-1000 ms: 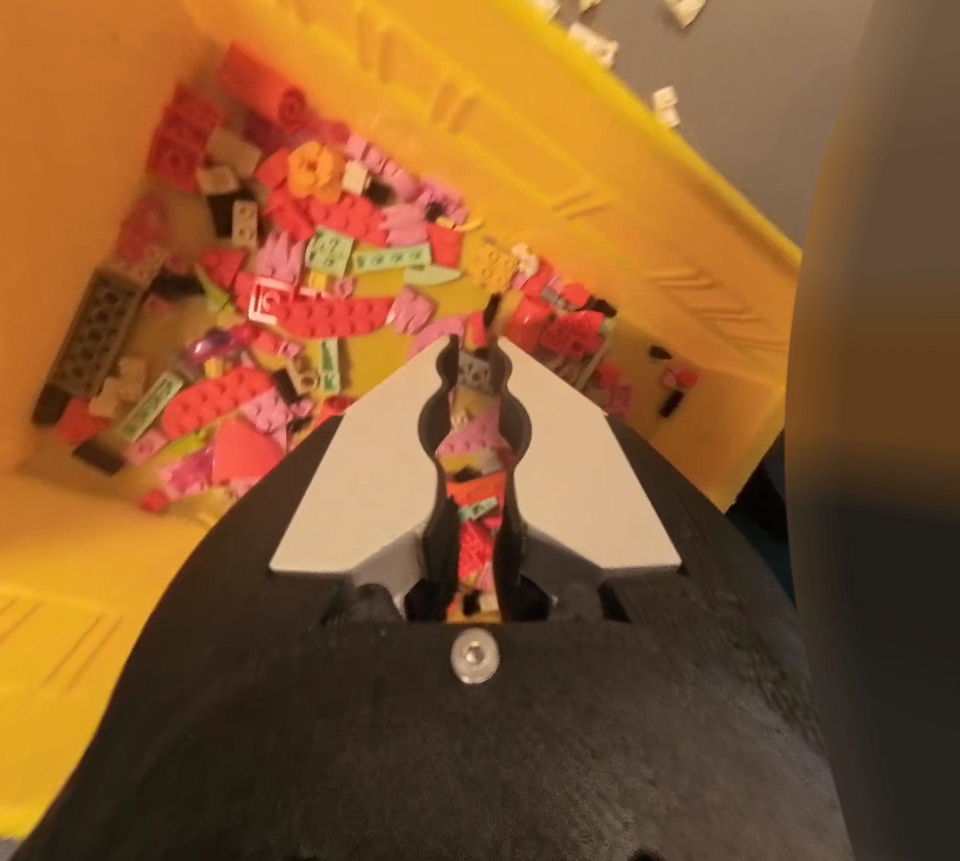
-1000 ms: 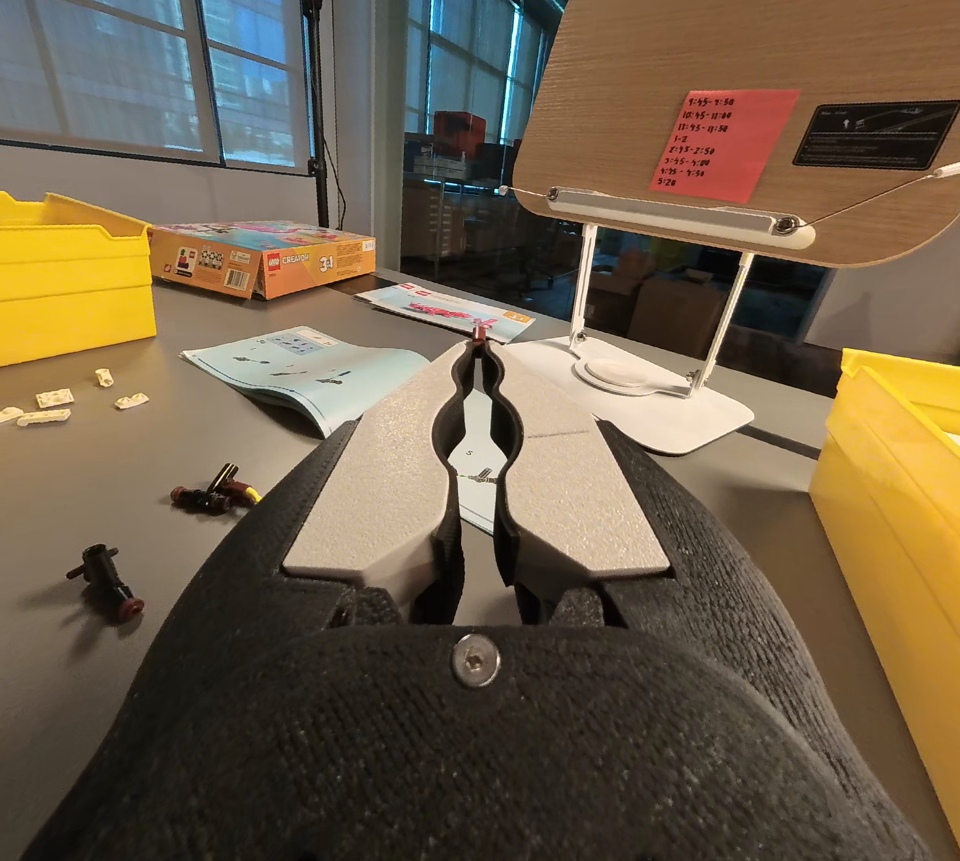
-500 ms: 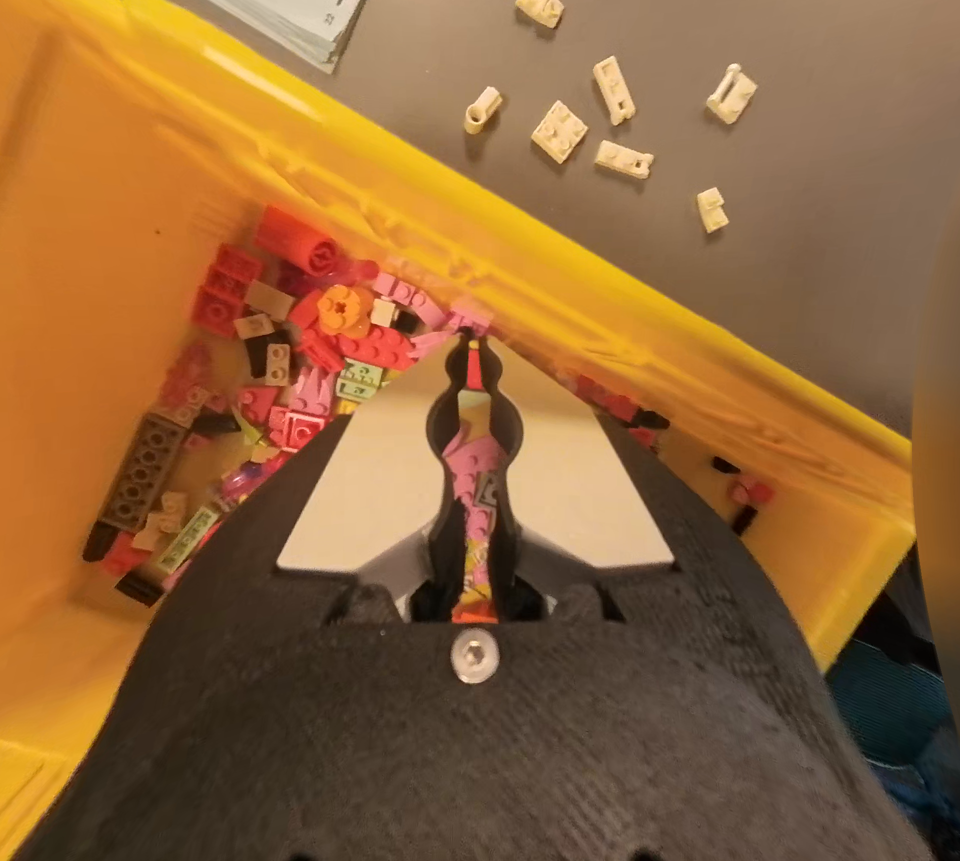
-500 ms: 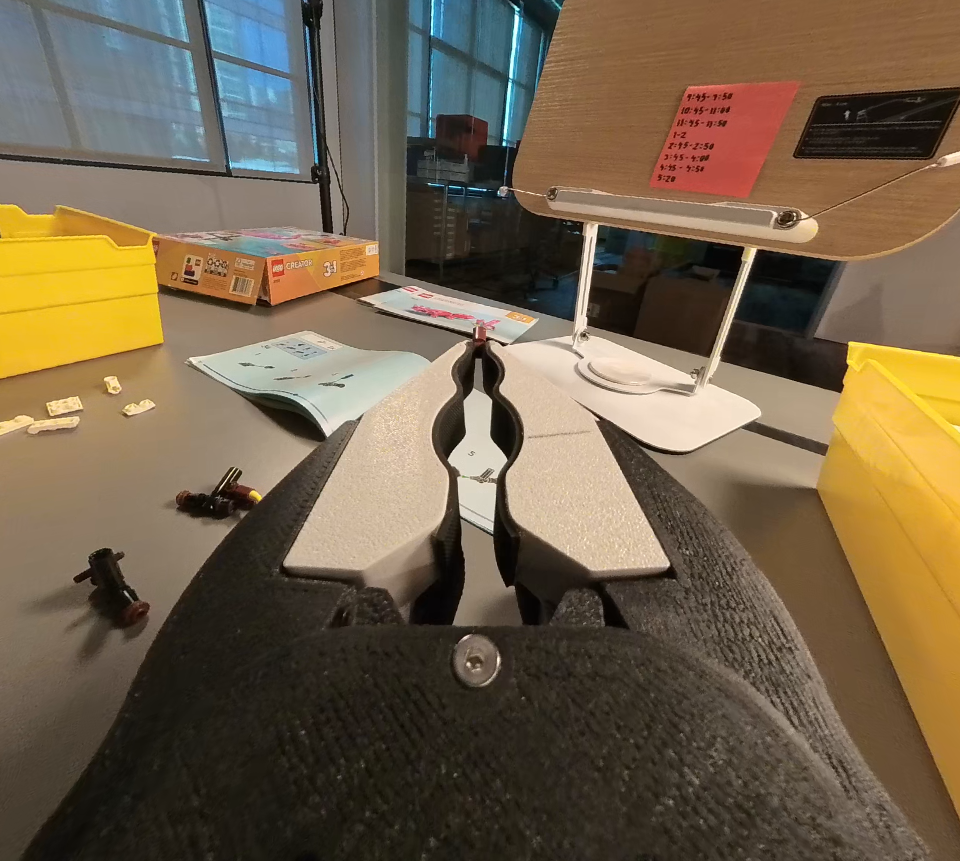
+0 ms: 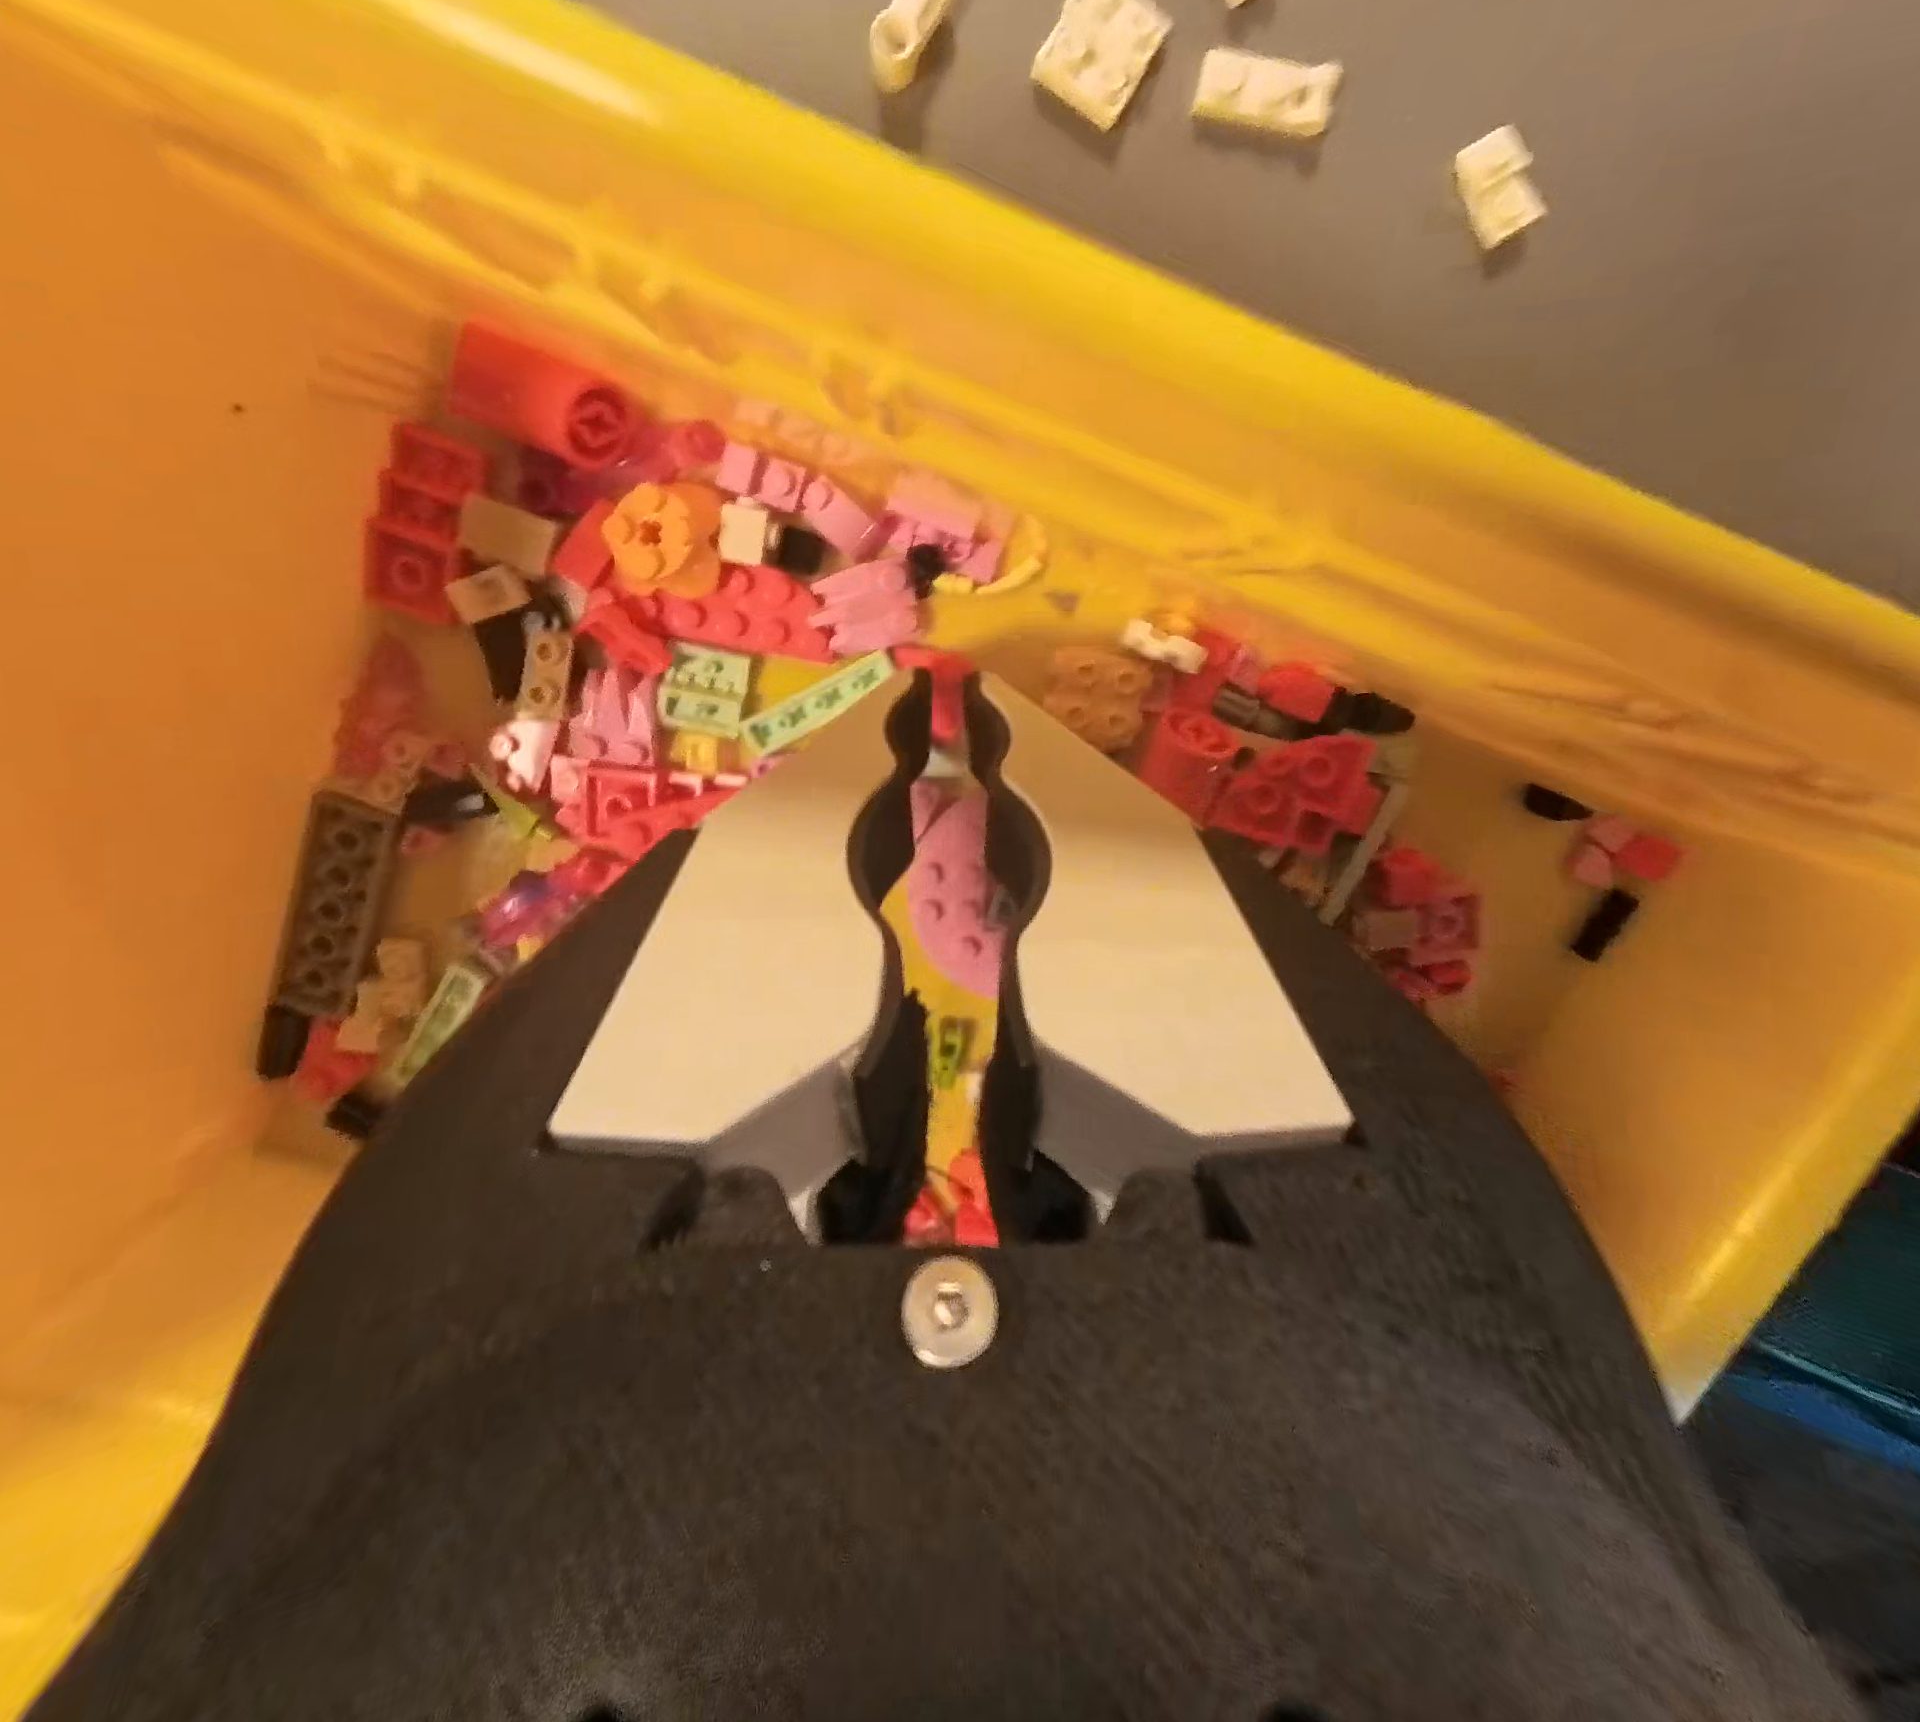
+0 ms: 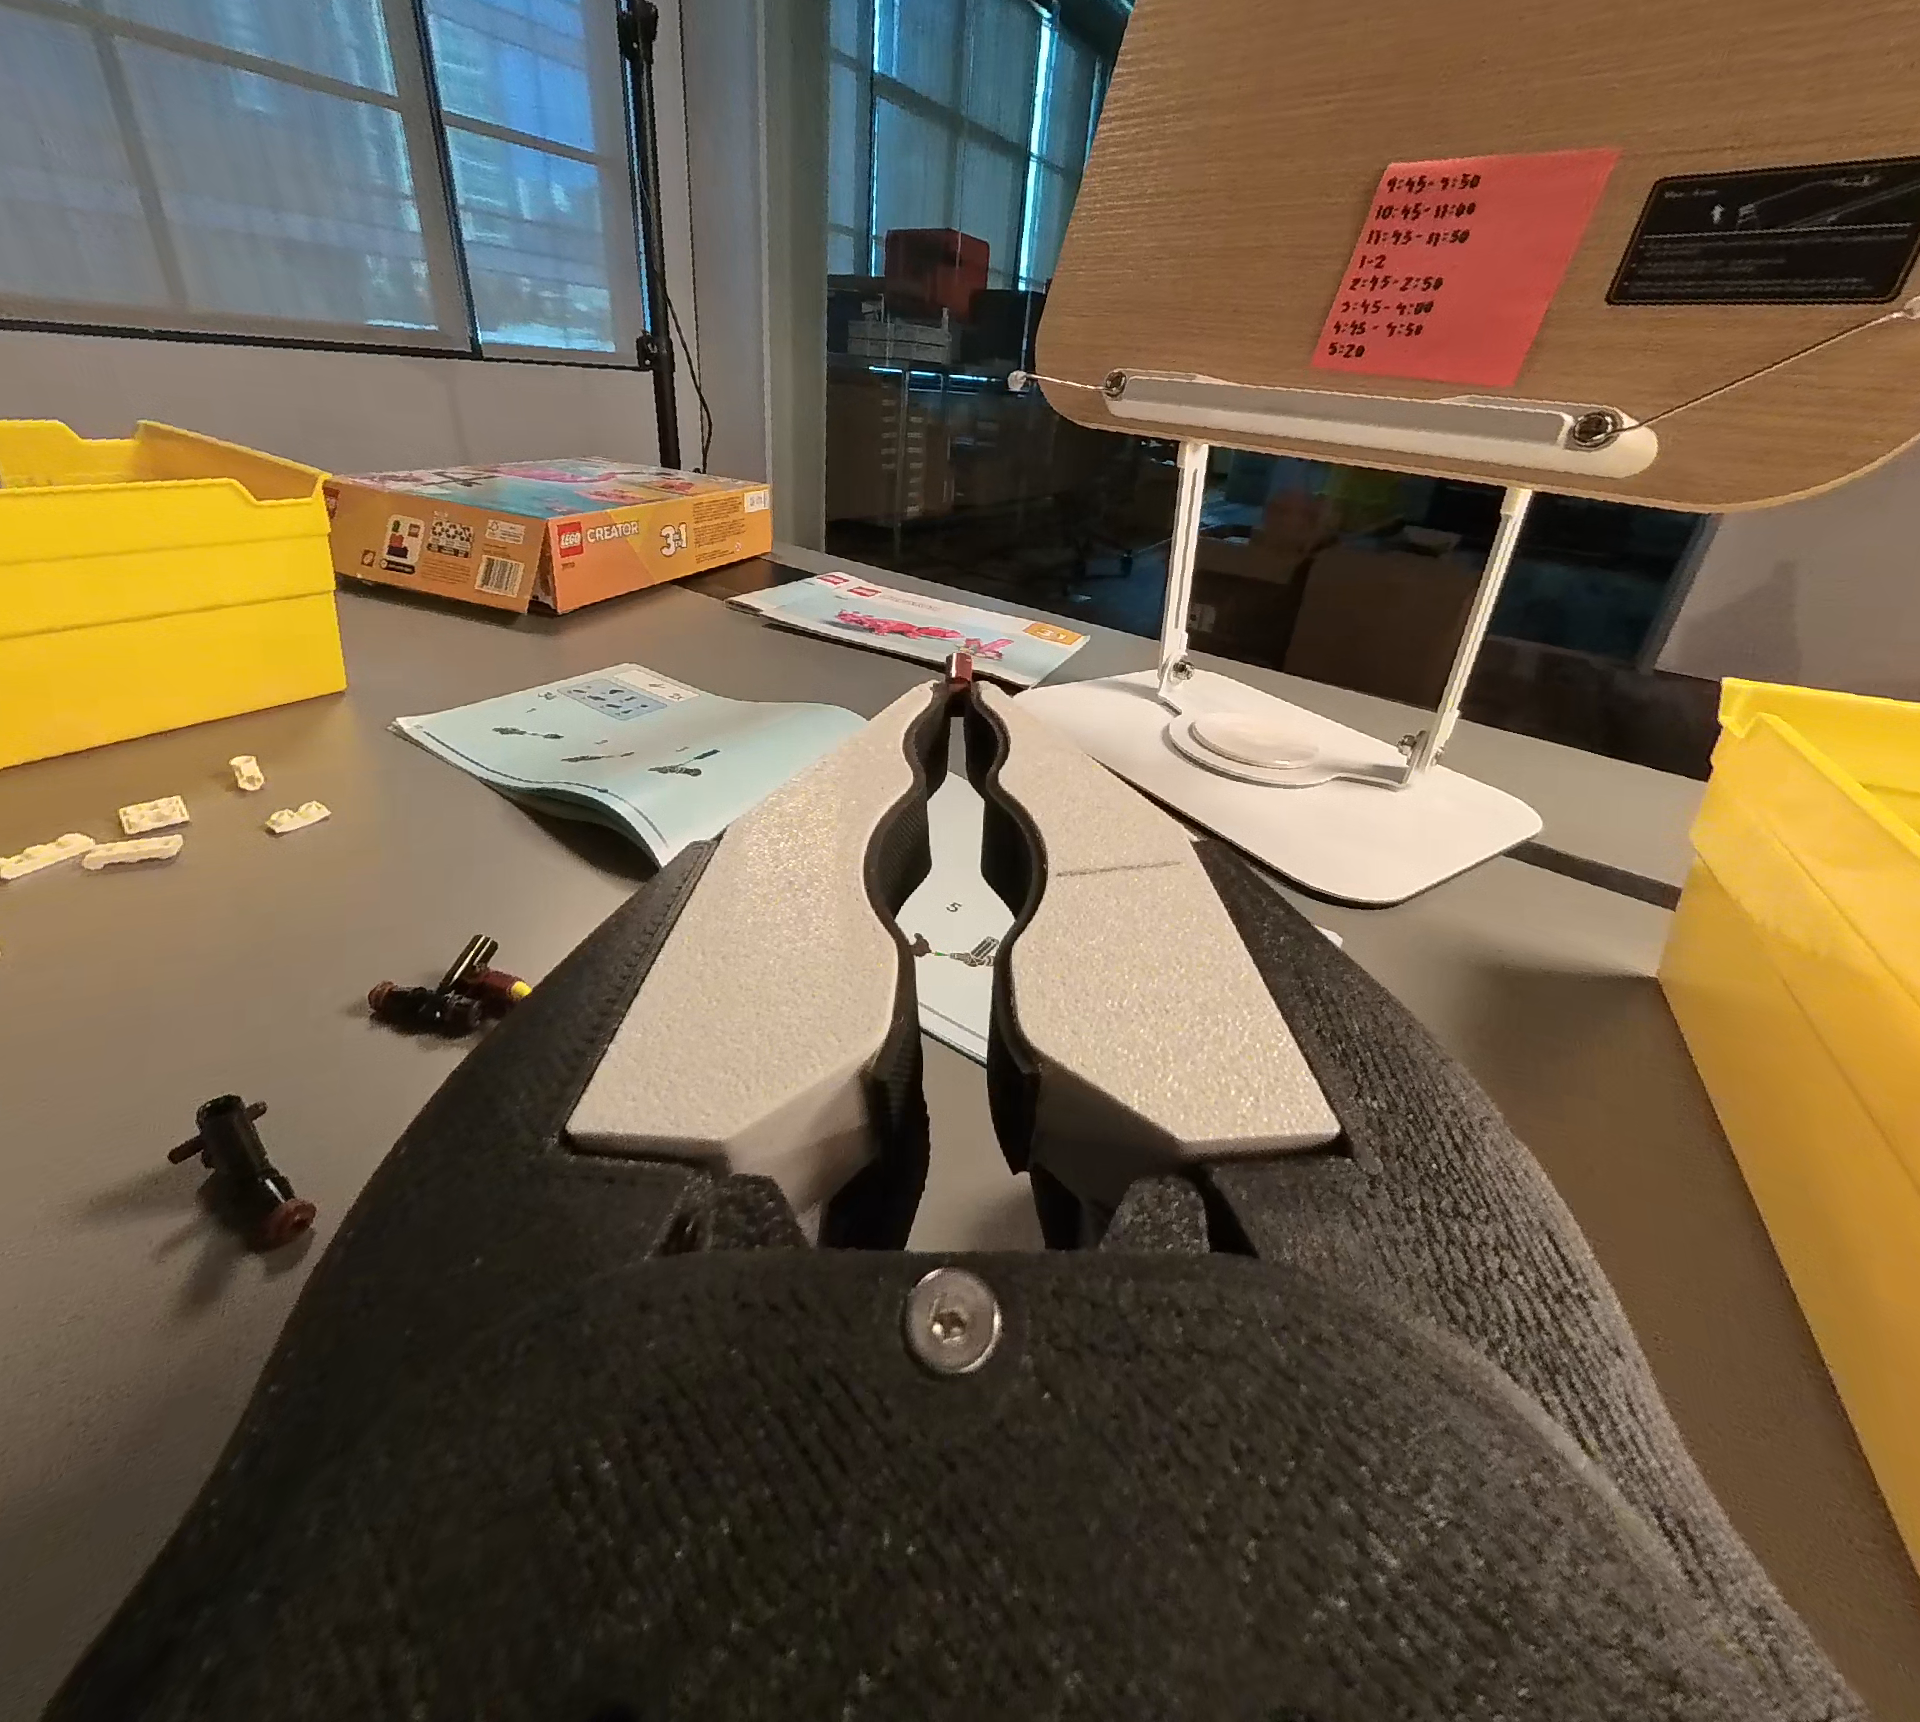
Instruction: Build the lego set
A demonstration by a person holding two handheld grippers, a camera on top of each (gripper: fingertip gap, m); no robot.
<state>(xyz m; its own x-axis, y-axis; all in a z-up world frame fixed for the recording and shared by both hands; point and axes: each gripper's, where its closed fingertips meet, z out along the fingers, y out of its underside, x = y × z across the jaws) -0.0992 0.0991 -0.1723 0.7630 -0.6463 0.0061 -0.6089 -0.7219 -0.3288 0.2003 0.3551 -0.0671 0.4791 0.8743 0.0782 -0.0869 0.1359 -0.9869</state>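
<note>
Left gripper (image 5: 940, 696) pinches a small red piece (image 5: 943, 716) at frame centre, above the brick-filled yellow bin (image 5: 727, 238). Right gripper (image 6: 958, 685), jaws narrow, clamps a tiny dark-red piece (image 6: 958, 666) over the open booklet (image 6: 623, 747), clear of the table.

In the right wrist view, the open light-blue paper booklet (image 6: 634, 763) lay on the flat grey table (image 6: 312, 945) at eleven o'clock from the right gripper (image 6: 957, 685), with the flat orange cardboard box (image 6: 551, 534) behind it and the tall yellow plastic bin (image 6: 156, 592) at nine o'clock. The wooden book stand on a white metal base (image 6: 1351, 789) stood at two o'clock, the second yellow plastic bin (image 6: 1808, 997) at three. In the left wrist view, the left gripper (image 5: 940, 696) hung over the heap of small plastic bricks (image 5: 623, 664) inside a bin, with the small cream plastic pieces (image 5: 1195, 41) on the table beyond its wall at one o'clock.
</note>
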